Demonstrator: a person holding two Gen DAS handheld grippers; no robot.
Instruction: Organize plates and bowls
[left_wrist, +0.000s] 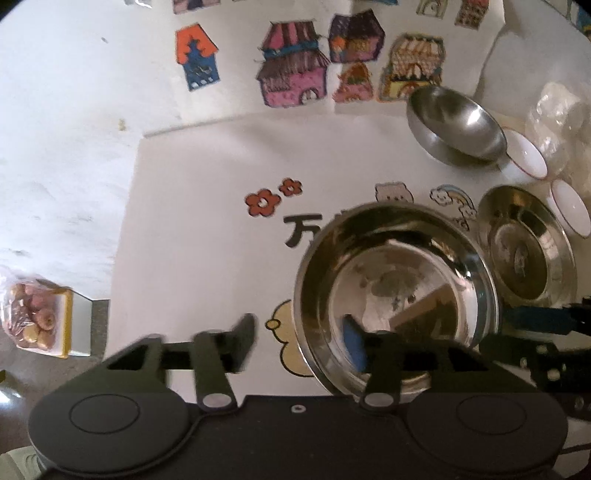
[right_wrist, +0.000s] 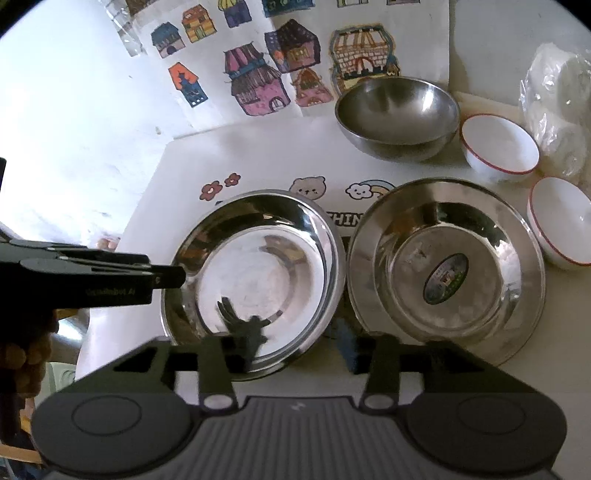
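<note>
Nearest the lens, one deep steel plate (right_wrist: 255, 280) is straddled at its rims by the left gripper (left_wrist: 299, 343) and right gripper (right_wrist: 295, 347), jaws parted, not pressing. Beside it lies a second steel plate (right_wrist: 447, 273). Beyond are seen one steel bowl (right_wrist: 397, 116) and two white bowls (right_wrist: 498, 147), all on the table (right_wrist: 74, 110).

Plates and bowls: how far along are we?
Done: nothing stacked; labelled steel plate, steel bowl and two white bowls all sit separately. In hand: left claw and right claw, both open, straddle the plain steel plate's rim, ungripped. Left: all the stacking.
</note>
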